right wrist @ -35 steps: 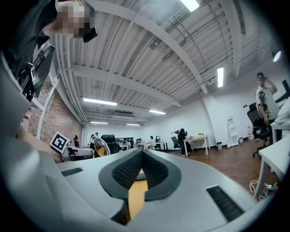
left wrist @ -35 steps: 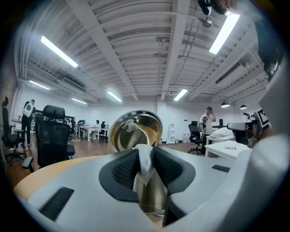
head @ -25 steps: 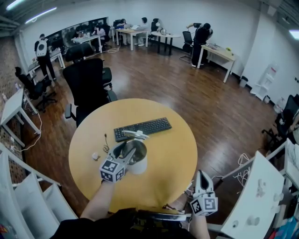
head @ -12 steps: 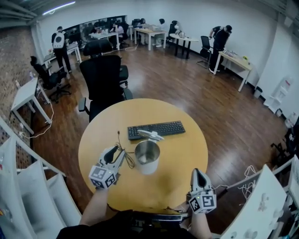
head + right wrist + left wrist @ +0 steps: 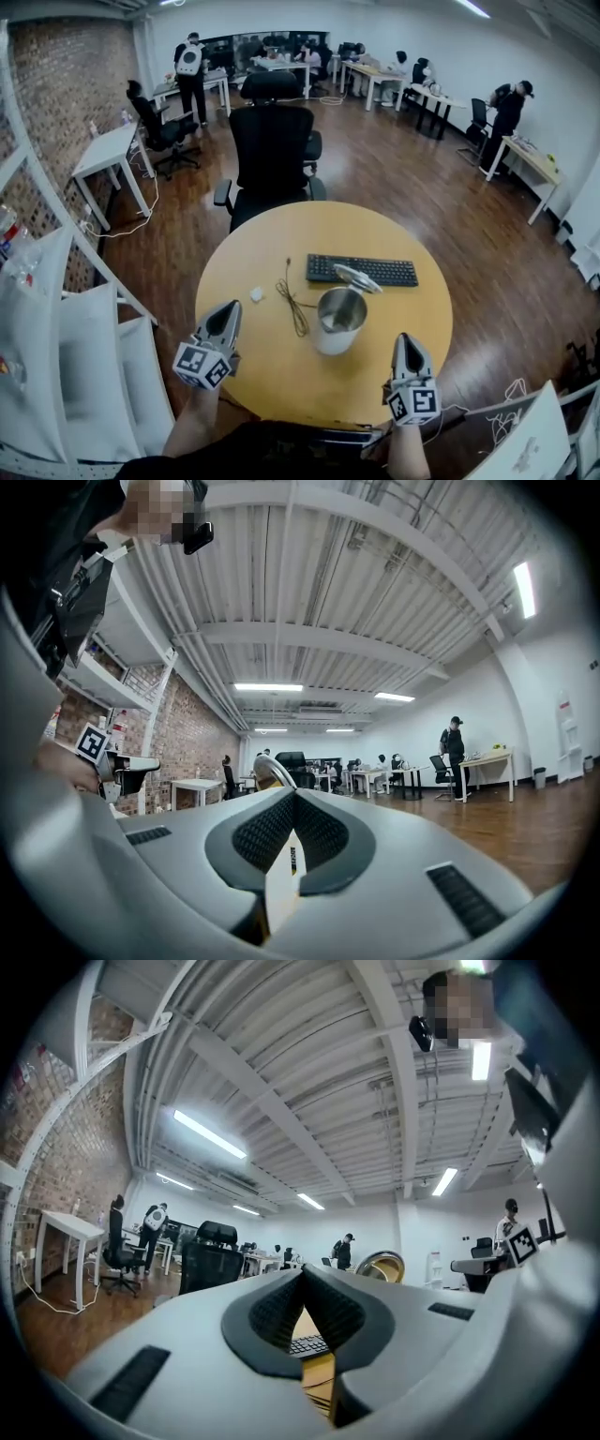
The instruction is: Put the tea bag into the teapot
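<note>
In the head view, a round yellow table (image 5: 281,375) fills the middle of the frame. The metal teapot (image 5: 339,319) stands upright near the table's centre, just below a black keyboard (image 5: 361,270). A pale patch (image 5: 330,323) shows inside the teapot, too small to tell whether it is the tea bag. A thin dark cable (image 5: 292,305) lies left of the teapot, and a small white object (image 5: 256,294) rests further left. The left gripper (image 5: 226,316) sits at the lower left over the table's edge, well apart from the teapot. The right gripper (image 5: 406,345) sits at the lower right. A black office chair (image 5: 273,155) stands beyond the table.

In the left gripper view, the ribbed pads (image 5: 281,1312) meet at the centre of the frame with nothing between them. The teapot's rim shows just right of the tips, and the keyboard sits below them.

In the right gripper view, that gripper's two pads (image 5: 319,832) are also pressed together and hold nothing. The teapot's curved rim rises just left of the tips. The left gripper is at the far left of the frame.
</note>
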Available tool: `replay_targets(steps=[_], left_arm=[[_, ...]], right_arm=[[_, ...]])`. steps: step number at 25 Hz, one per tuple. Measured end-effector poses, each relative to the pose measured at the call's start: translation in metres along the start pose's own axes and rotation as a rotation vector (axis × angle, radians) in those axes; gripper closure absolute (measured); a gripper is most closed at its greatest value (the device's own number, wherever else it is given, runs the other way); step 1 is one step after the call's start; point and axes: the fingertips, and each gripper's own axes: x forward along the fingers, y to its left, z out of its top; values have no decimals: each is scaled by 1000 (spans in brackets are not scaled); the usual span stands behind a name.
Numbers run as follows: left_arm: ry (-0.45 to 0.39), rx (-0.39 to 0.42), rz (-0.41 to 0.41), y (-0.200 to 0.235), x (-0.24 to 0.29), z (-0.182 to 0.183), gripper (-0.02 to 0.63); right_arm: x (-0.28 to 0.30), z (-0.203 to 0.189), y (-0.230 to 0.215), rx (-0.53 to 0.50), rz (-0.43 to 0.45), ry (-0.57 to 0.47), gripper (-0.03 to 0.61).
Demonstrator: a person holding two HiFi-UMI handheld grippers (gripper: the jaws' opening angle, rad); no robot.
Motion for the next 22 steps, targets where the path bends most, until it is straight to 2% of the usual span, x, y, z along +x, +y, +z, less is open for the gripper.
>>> replay_targets(steps=[8, 16, 22], left_arm=[[26, 5, 32, -10, -28, -10, 612], [41, -4, 96, 8, -44, -16, 612], [57, -19, 105, 7, -48, -26, 612]], right_arm=[[-8, -28, -4, 65, -9, 44, 578], [-4, -25, 1, 89, 14, 37, 578], [-11, -33, -4, 91, 1, 63, 578]])
